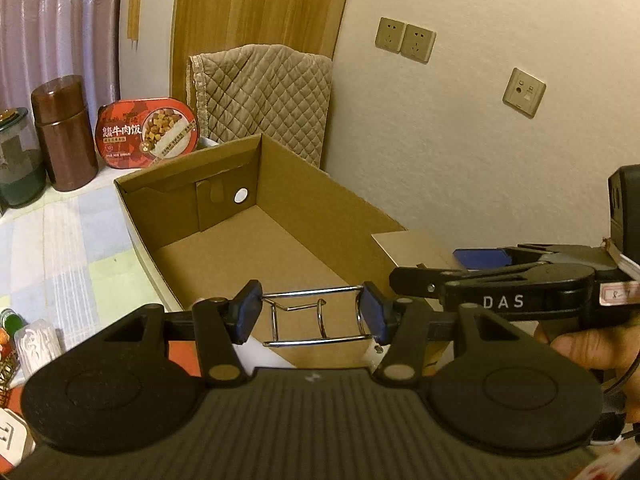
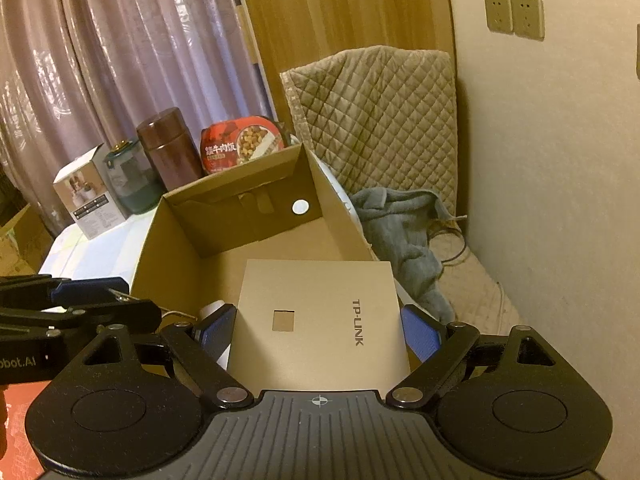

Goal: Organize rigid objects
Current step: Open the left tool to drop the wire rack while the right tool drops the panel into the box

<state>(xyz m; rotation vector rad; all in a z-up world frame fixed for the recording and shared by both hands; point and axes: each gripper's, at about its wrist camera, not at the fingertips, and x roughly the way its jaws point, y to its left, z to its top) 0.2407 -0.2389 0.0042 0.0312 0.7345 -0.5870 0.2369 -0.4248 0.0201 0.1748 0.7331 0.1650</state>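
Observation:
An open cardboard box point(image 1: 320, 208) lies on the table, its inside bare in the left wrist view. My left gripper point(image 1: 310, 312) is shut on a small chrome wire rack point(image 1: 316, 316), held over the box's near end. My right gripper point(image 2: 316, 334) is shut on a flat tan TP-LINK carton point(image 2: 320, 320), which hangs over the same cardboard box point(image 2: 248, 232). The right gripper point(image 1: 472, 272) also shows at the right of the left wrist view, a hand behind it. In the right wrist view the left gripper's fingers point(image 2: 80, 304) reach in from the left.
Behind the box stand a red meal tub point(image 1: 148, 134), a brown flask point(image 1: 64, 132) and a green glass jar point(image 1: 18, 160); a white carton point(image 2: 90, 192) is further left. A quilted chair point(image 2: 376, 120) with a grey cloth point(image 2: 404, 232) sits by the wall. Small packets point(image 1: 24, 344) lie near left.

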